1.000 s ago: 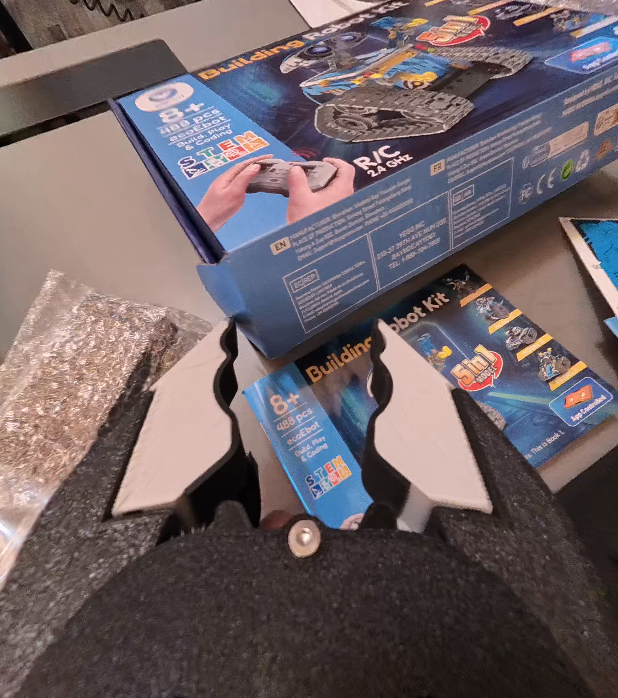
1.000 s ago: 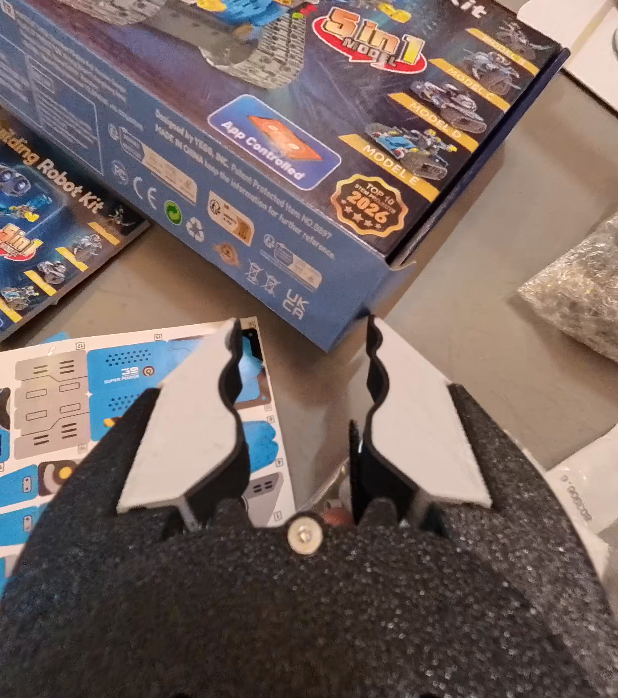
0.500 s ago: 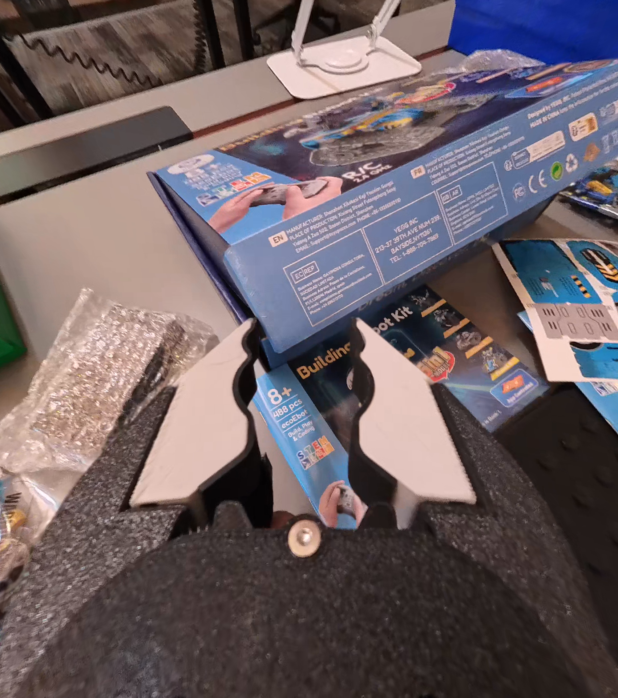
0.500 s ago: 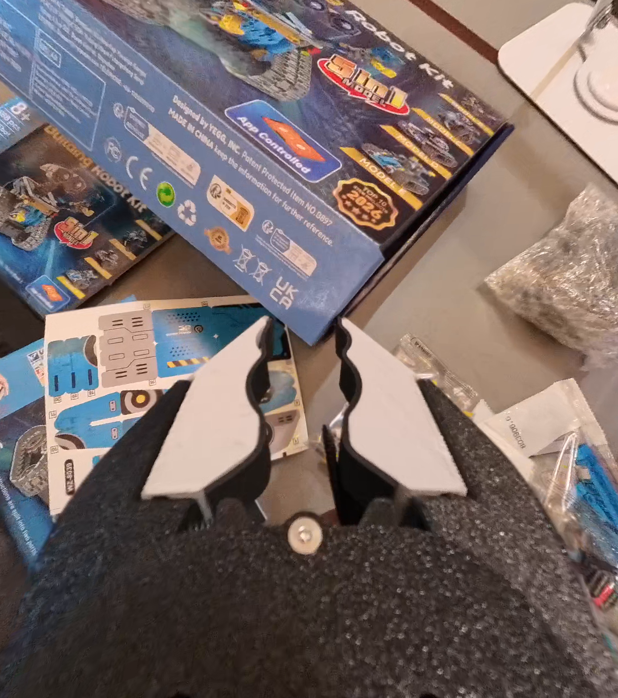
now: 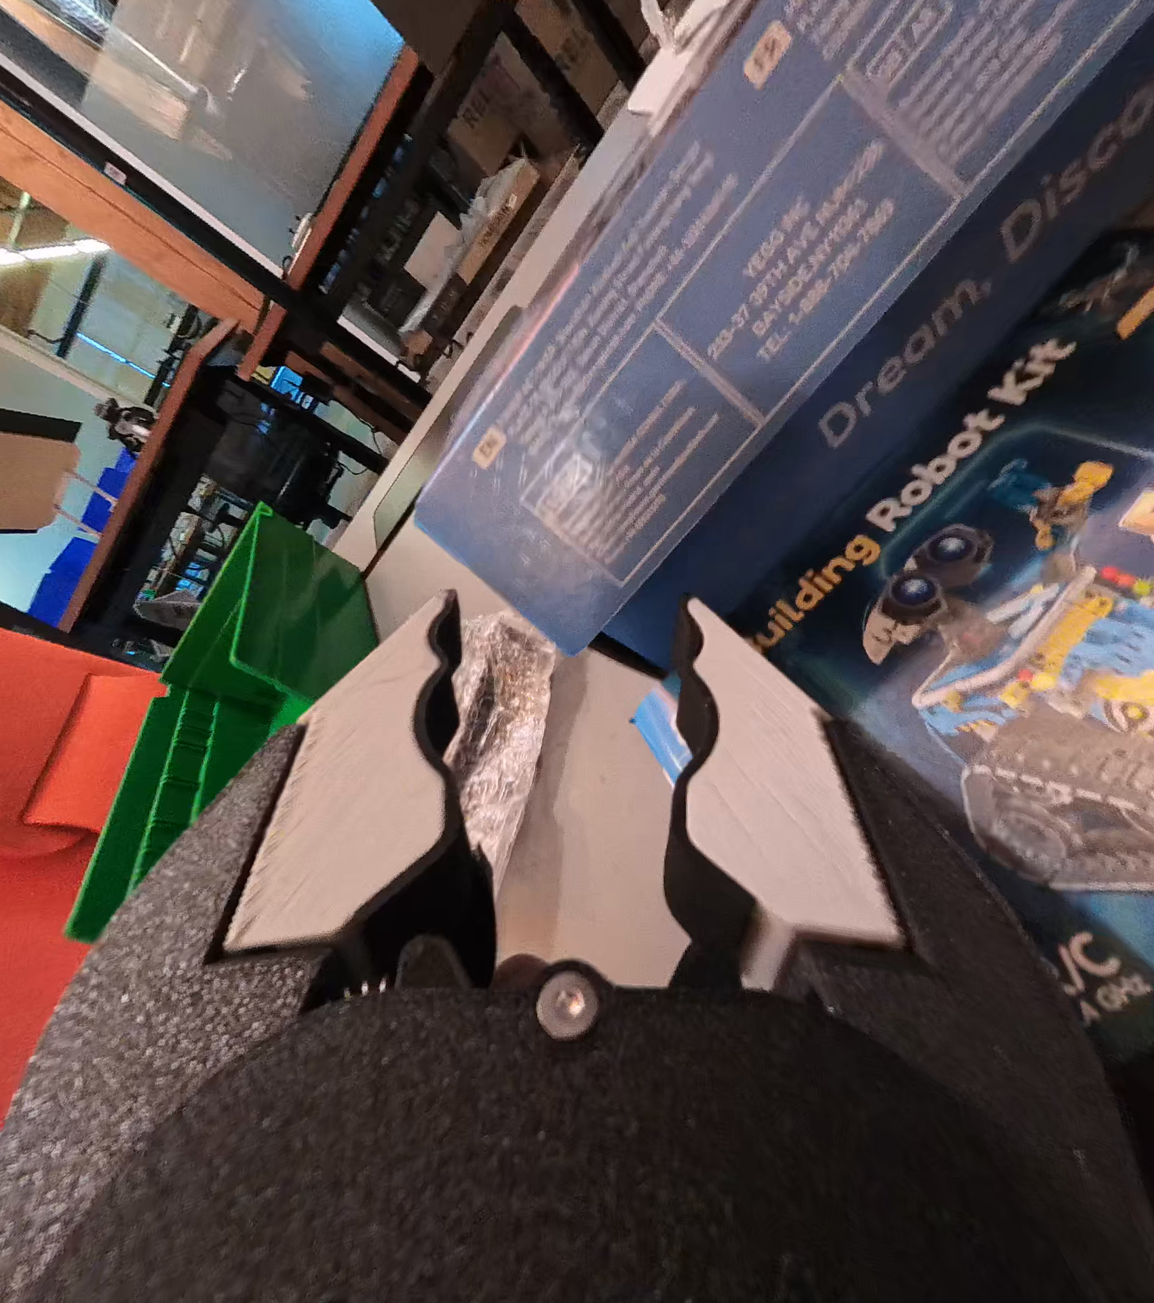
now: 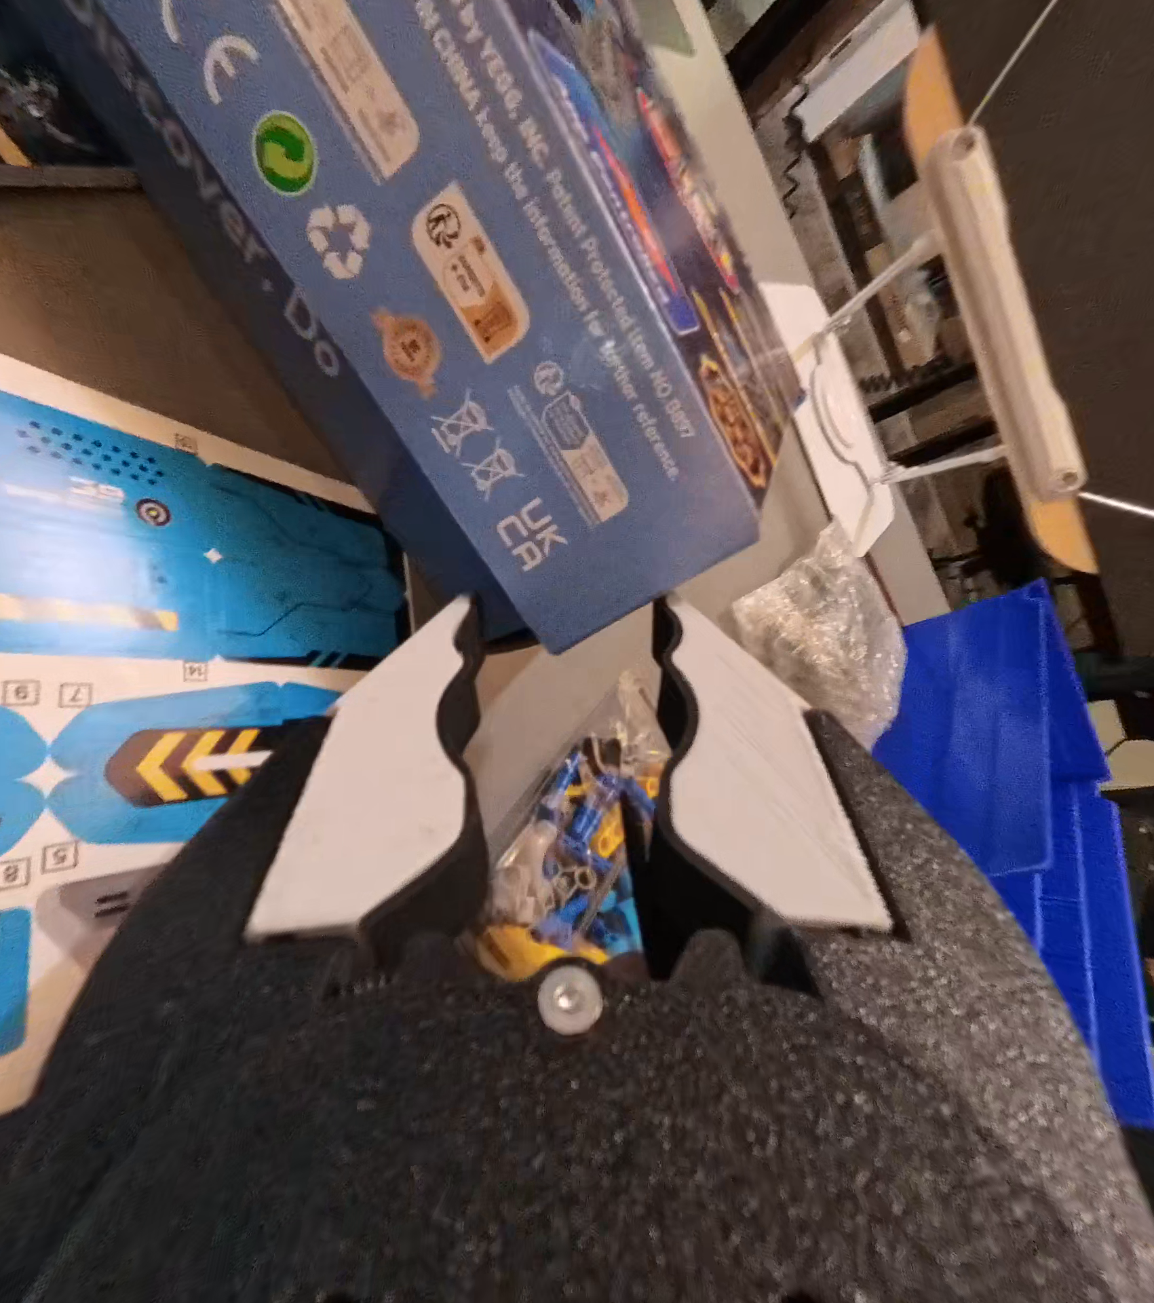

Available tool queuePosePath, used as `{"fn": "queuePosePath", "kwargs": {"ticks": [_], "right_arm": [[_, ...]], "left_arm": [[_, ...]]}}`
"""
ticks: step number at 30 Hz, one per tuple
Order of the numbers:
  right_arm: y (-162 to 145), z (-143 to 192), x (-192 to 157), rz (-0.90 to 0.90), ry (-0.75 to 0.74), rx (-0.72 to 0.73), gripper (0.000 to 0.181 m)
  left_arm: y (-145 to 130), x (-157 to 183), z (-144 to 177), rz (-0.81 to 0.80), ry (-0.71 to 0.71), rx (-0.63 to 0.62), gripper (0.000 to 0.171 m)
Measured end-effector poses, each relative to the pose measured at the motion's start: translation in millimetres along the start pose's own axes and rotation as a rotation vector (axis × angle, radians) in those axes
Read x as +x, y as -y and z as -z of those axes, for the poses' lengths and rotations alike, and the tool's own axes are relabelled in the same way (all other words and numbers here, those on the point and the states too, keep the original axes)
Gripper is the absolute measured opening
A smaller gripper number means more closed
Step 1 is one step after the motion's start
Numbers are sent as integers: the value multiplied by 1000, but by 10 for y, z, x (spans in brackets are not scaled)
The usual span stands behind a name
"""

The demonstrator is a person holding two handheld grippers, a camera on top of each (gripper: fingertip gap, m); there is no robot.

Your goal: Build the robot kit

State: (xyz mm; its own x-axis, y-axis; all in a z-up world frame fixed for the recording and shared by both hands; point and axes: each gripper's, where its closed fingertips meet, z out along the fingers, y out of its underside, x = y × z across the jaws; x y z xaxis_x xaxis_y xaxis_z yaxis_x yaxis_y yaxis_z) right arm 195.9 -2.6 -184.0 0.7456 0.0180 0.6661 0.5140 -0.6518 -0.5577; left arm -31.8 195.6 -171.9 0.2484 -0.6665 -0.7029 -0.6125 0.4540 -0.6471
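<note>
- While both views tilt steeply, the blue kit box (image 5: 736, 338) fills the upper frame, its lid raised off the base, a corner just ahead of each gripper's tips.
- Left gripper (image 5: 563, 634): jaws spread apart, holding nothing, above a crinkled clear bag (image 5: 500, 712) on the table.
- Right gripper (image 6: 563, 627): jaws likewise apart and empty, over a bag of small blue and yellow parts (image 6: 574, 846); sticker sheet (image 6: 137, 599) lies at left.

Blue box (image 5: 736, 338) blocks ahead (bare table (image 5: 602, 811) beneath both grippers).
</note>
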Motion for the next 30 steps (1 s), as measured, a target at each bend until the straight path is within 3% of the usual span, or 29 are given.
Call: {"fn": "queuePosePath", "kwargs": {"ticks": [1,4,6,14,19,22,25,27,30], "right_arm": [[53,9,53,11,-48,33,35],[238,151,218,12,-122,130,23],[330,260,311,-30,-111,168,13],[120,535,44,-205,302,-125,7],[-106,407,-162,-238,387,-215,0],[-165,304,-153,-224,343,-219,0],[-119,261,-67,-200,277,-154,9],[-86,263,-44,-152,219,-100,35],[-35,210,12,-109,75,-21,60]], "left_arm": [[43,-12,-13,25,-4,19,55],[170,-227,7,63,56,71,43],[252,-367,64,105,69,100,33],[156,-79,267,182,-324,-153,26],[14,107,295,213,-454,-270,17],[-6,123,240,218,-435,-240,14],[11,38,180,164,-327,-157,8],[23,10,180,64,-224,-83,6],[-20,-32,110,18,-51,-41,59]]}}
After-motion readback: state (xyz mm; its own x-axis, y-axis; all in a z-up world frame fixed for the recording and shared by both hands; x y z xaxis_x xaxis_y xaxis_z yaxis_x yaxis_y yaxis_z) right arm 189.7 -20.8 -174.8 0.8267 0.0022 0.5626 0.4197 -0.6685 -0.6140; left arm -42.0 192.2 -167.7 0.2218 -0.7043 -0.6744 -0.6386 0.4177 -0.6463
